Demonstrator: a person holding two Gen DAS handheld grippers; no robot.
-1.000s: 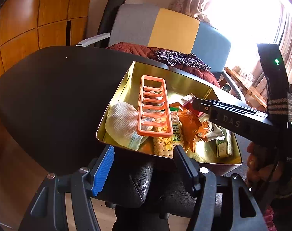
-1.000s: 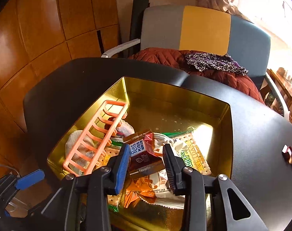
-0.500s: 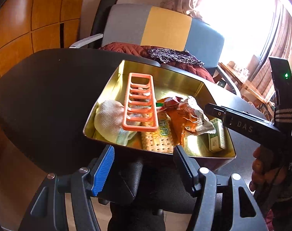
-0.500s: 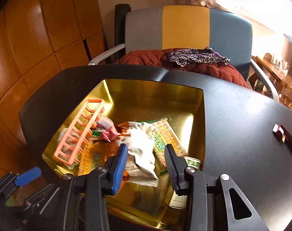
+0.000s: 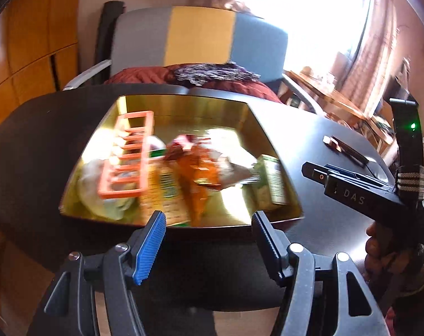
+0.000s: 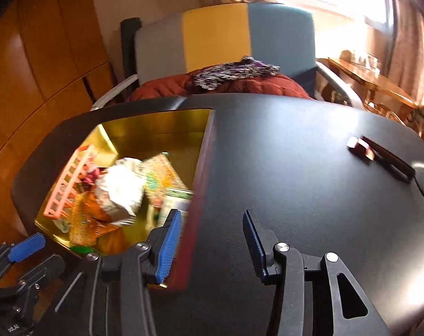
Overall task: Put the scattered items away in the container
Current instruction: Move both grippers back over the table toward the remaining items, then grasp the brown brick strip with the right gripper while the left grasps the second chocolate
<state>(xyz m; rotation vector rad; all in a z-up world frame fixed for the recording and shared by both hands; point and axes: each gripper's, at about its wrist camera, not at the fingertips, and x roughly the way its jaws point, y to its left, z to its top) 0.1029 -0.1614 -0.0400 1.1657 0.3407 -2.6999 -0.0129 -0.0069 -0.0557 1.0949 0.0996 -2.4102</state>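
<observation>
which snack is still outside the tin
The small brown snack alone on the black table; the rest lie inside the gold tin.

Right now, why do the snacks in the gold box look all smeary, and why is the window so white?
In the left wrist view the snack wrappers and the orange rack inside the gold tin are smeared by motion blur, and the window is blown out white by sunlight. In the right wrist view the tin's contents are blurred too, and the fisheye lens bends the black table edge.
</observation>
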